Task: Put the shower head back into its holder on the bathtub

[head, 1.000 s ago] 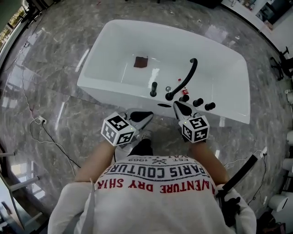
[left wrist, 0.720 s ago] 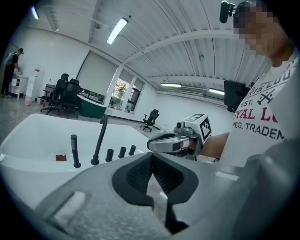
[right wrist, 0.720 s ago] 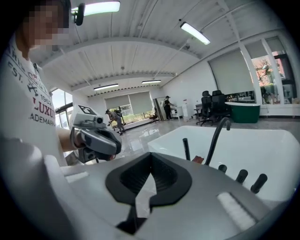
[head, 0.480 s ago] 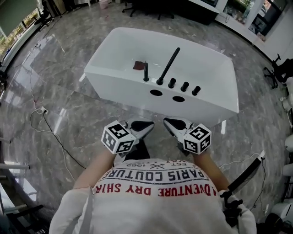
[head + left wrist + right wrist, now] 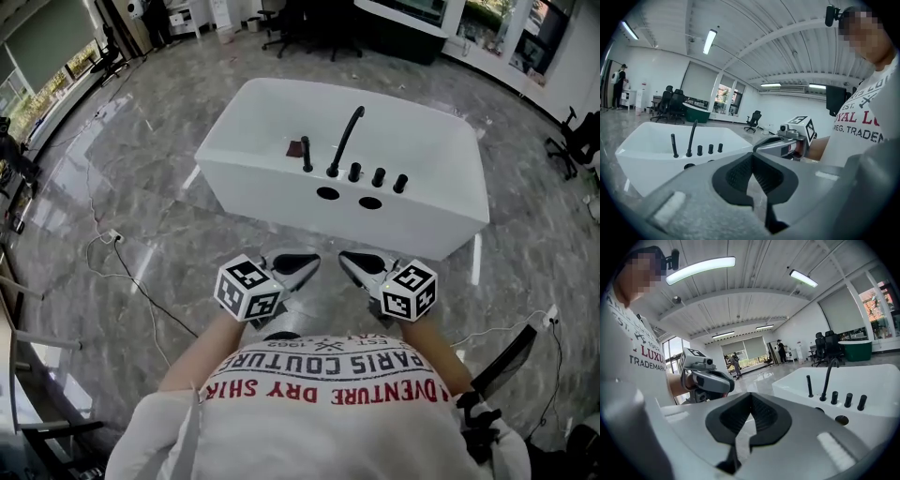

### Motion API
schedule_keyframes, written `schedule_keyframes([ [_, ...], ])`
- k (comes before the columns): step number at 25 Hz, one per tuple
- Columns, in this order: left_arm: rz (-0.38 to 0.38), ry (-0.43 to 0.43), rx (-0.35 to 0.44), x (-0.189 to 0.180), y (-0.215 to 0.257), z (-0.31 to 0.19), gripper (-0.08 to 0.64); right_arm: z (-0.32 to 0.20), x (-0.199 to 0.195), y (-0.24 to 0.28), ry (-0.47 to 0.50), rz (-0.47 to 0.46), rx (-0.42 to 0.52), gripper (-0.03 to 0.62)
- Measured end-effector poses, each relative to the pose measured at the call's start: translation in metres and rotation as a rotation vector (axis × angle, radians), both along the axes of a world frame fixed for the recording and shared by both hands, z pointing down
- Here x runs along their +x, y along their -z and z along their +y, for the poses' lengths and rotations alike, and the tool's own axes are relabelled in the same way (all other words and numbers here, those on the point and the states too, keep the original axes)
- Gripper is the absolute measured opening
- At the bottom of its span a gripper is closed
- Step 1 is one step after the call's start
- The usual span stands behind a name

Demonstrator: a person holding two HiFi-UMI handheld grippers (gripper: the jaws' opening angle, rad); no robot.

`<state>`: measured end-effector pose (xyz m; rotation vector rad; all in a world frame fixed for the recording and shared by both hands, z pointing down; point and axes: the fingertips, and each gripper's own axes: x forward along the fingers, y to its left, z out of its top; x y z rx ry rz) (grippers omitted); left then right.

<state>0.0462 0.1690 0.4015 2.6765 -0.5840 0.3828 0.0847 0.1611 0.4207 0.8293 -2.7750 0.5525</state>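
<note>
Both tools are held low in front of the person's chest, well apart from the bathtub. The left tool has its jaws fully together w/ nothing btw the pads; same for the right tool, closed and empty. Their tips point toward each other and the tub, w/ a gap of floor btw them. The white tub stands on grey marble-look floor, long side toward the person. The shower head, a slim black rod, stands upright on the tub's near rim, just left of the curved black spout; the holder under it is too small to make out. Right of the spout, three black knobs sit in a row along the same rim. Two dark oval openings show on the tub's front wall below the fittings. Inside the tub, behind the shower head, lies a small dark red-brown item, kind unclear. A thin cable trails over the floor at left. Office chairs stand in the bkgd.
</note>
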Motion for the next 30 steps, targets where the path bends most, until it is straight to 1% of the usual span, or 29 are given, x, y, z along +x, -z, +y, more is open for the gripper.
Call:
schedule_keyframes([
  [6, 0.019, -0.047, -0.033, 0.002, -0.003, 0.032, 0.0, 0.044, 0.003, 0.0, -0.068, 0.015, -0.035, 0.003],
  [9, 0.025, -0.064, -0.048, -0.002, 0.003, 0.054, 0.0, 0.073, -0.002, 0.0, -0.104, 0.008, -0.062, 0.003],
  [13, 0.036, -0.085, -0.046, -0.021, 0.006, 0.092, 0.0, 0.113, -0.016, 0.004, -0.137, 0.015, -0.052, 0.003],
  [17, 0.045, -0.079, -0.057, -0.041, 0.0, 0.123, 0.0, 0.146, -0.034, 0.005, -0.199, -0.035, -0.053, 0.003],
  [22, 0.03, -0.111, -0.011, -0.053, 0.003, 0.147, 0.0, 0.176, -0.05, 0.008, -0.208, -0.024, -0.028, 0.003],
  [26, 0.027, -0.138, 0.028, -0.051, 0.012, 0.162, 0.0, 0.189, -0.051, 0.017, -0.201, -0.013, 0.007, 0.003],
  [28, 0.031, -0.145, 0.036, -0.051, 0.015, 0.17, 0.0, 0.195, -0.05, 0.019, -0.204, -0.015, 0.01, 0.003],
  [30, 0.04, -0.143, 0.026, -0.053, 0.014, 0.177, 0.0, 0.201, -0.051, 0.019, -0.208, -0.021, 0.006, 0.003],
])
